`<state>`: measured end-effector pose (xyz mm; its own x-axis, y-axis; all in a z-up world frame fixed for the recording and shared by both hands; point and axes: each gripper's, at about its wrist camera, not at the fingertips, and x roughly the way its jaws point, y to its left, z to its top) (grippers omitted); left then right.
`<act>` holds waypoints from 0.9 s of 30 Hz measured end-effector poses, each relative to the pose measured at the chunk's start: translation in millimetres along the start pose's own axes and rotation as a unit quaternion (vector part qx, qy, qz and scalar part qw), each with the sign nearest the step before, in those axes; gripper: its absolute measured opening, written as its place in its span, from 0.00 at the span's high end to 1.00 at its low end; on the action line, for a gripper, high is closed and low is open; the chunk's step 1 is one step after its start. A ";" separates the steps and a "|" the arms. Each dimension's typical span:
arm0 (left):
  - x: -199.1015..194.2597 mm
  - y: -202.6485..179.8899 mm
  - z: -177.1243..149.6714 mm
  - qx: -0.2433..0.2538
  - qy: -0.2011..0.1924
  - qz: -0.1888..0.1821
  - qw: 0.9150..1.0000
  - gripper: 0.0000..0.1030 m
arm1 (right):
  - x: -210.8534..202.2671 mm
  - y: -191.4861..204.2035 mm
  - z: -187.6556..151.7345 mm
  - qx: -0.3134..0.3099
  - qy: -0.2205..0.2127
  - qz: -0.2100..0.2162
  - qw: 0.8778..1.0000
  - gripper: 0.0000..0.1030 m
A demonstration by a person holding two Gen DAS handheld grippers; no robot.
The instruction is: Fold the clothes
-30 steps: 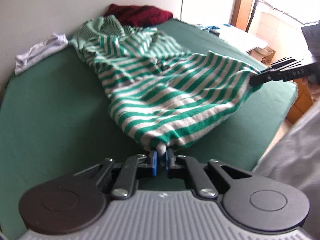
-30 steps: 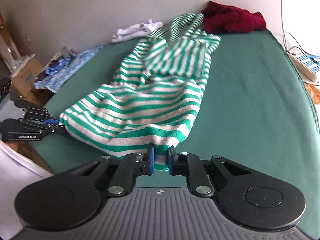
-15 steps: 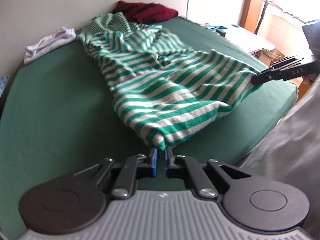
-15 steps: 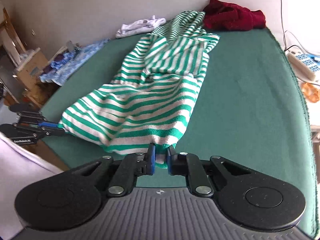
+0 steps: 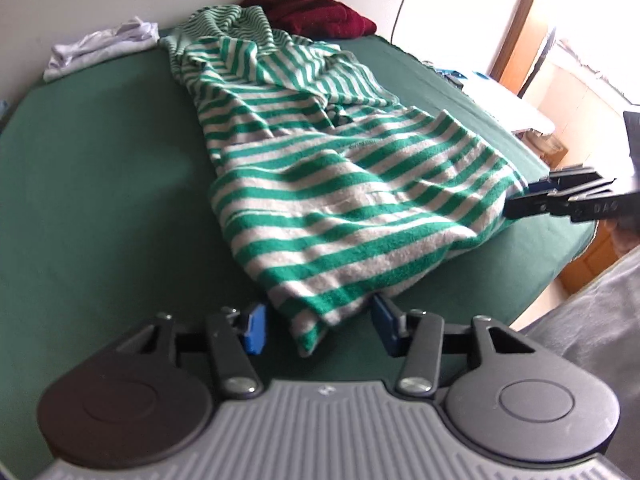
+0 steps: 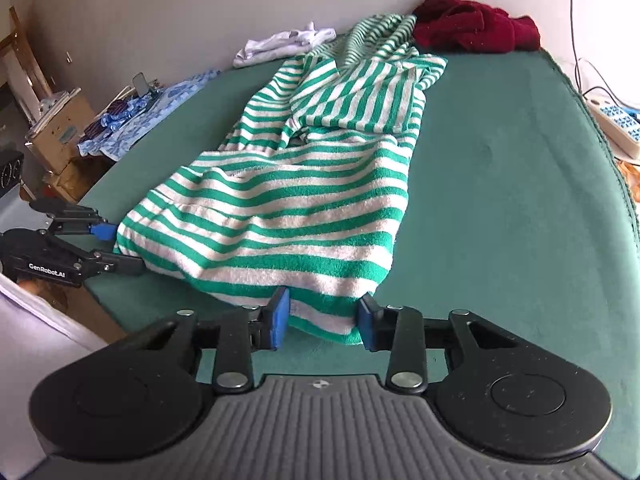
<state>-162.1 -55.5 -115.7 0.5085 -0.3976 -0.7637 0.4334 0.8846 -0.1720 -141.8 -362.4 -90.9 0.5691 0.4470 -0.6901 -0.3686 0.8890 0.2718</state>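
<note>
One striped garment (image 5: 320, 184); two grippers, left (image 5: 318, 330), right (image 6: 322, 318), both spread.

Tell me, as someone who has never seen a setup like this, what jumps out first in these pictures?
The green-and-white striped garment dominates, sprawled lengthwise down the middle of the dark green table. Its near hem lies between the spread blue pads of the right claw, and its other near corner lies between those of the left claw; both stand open. At the far edge, by the wall, sit a dark red bundle and a crumpled white cloth.
</note>
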 end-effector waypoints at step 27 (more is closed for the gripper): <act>-49.0 65.7 109.4 -0.078 0.001 -0.083 0.994 0.93 | -34.8 -33.1 83.9 0.109 0.015 0.100 0.989 0.90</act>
<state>-77.1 -4.5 -21.4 0.4391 -0.5402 -0.7179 0.3900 0.8344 -0.3894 -87.7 -399.0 -19.6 0.4770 0.6162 -0.6267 -0.3032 0.7847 0.5407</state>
